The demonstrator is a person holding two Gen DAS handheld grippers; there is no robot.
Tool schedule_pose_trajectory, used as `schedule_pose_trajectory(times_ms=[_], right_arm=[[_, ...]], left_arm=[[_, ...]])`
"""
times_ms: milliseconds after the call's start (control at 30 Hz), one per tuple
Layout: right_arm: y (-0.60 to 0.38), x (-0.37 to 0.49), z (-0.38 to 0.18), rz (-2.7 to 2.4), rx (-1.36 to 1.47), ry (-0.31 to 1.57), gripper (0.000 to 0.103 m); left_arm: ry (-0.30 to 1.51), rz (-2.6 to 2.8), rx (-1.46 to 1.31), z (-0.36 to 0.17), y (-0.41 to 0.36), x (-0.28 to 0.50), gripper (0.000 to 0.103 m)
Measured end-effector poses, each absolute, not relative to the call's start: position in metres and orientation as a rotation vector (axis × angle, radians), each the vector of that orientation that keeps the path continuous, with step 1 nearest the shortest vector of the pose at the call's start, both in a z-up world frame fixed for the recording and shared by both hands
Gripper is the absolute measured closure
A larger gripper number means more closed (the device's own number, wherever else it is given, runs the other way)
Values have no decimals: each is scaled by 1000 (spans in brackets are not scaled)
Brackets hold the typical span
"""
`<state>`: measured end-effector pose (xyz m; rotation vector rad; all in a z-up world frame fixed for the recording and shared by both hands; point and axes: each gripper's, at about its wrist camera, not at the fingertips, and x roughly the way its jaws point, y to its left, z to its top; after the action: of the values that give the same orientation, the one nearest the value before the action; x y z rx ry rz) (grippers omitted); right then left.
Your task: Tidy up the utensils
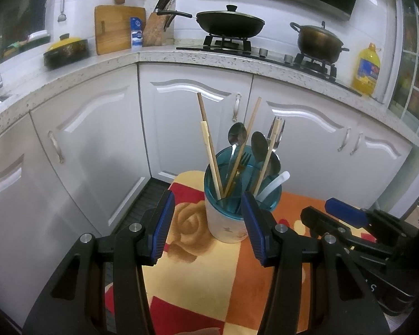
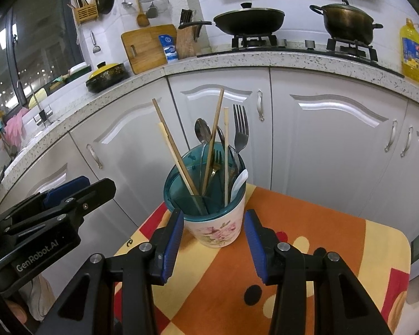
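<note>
**On the Tabletop: Holder Filled, Both Tongs Empty**

On the patterned tabletop (image 2: 307,240) stands the utensil holder (image 2: 213,223), upright, carrying chopsticks (image 2: 178,156), spoons and forks. Left tongs (image 1: 208,223) and right tongs (image 2: 212,240) are both released, grasping nothing, just short of the holder. Sorting appears complete or pending; any next move calls for gripping one handle cleanly.

Far counter — black lidded wok (image 1: 229,23) beside bronze lidded pot (image 1: 319,40), yellow plastic oil bottle (image 1: 366,69) far right, wooden cutting board (image 1: 117,29) left
</note>
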<state>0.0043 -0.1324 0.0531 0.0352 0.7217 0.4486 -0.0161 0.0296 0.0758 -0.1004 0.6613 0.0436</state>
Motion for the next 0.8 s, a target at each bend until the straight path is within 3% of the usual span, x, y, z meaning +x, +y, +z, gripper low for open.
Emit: schedule_pose_trajectory(times_ms=[800], right_arm=[[-131, 3, 48, 454, 32, 739, 59]], left_arm=[[667, 44, -99, 75, 26, -18, 54]])
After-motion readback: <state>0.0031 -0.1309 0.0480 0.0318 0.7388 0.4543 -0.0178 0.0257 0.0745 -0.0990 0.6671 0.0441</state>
